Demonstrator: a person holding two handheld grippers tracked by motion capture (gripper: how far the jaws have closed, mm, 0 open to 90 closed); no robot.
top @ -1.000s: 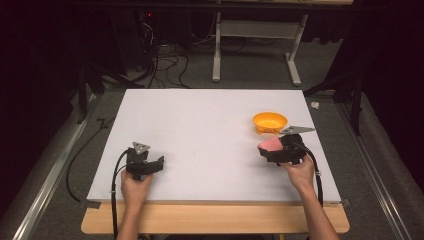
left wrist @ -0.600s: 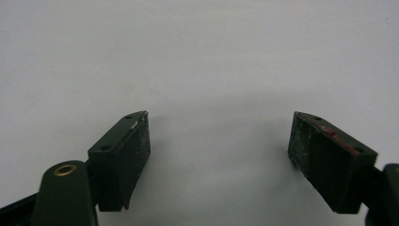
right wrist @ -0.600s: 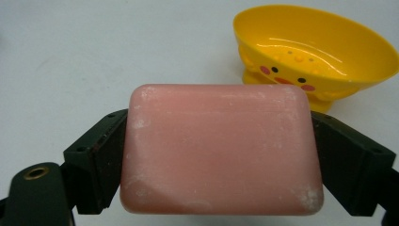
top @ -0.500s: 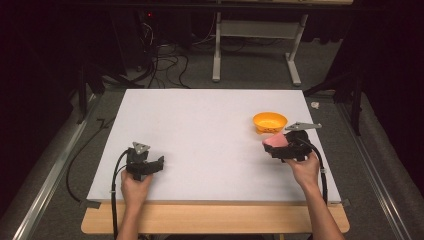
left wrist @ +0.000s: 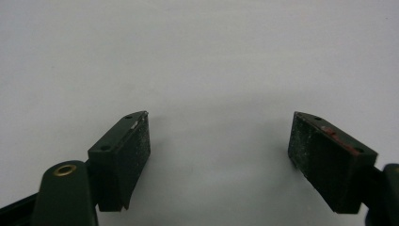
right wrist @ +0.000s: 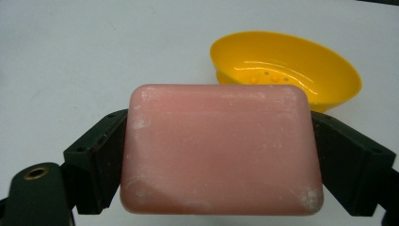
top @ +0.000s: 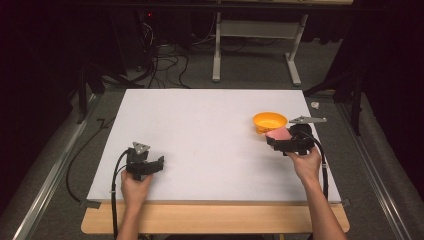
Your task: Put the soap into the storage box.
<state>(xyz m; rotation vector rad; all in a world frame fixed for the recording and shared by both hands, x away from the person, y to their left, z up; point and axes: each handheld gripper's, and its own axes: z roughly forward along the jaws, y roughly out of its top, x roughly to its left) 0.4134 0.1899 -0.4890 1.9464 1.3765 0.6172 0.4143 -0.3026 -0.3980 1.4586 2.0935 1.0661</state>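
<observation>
While one pink soap bar is sitting clamped in the right gripper, one yellow dish is lying at its eleven o'clock; the left gripper is resting with jaws apart.

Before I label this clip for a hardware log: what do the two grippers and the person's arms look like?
Both are black handheld units. The left gripper carries a grey three-cornered plate on top and trails a black cable off the table's front edge. The right gripper has a like plate and a black cable along the forearm. Their fingers are blocky black pads, scuffed white, with small screw holes. Forearms are bare, no sleeves visible.
</observation>
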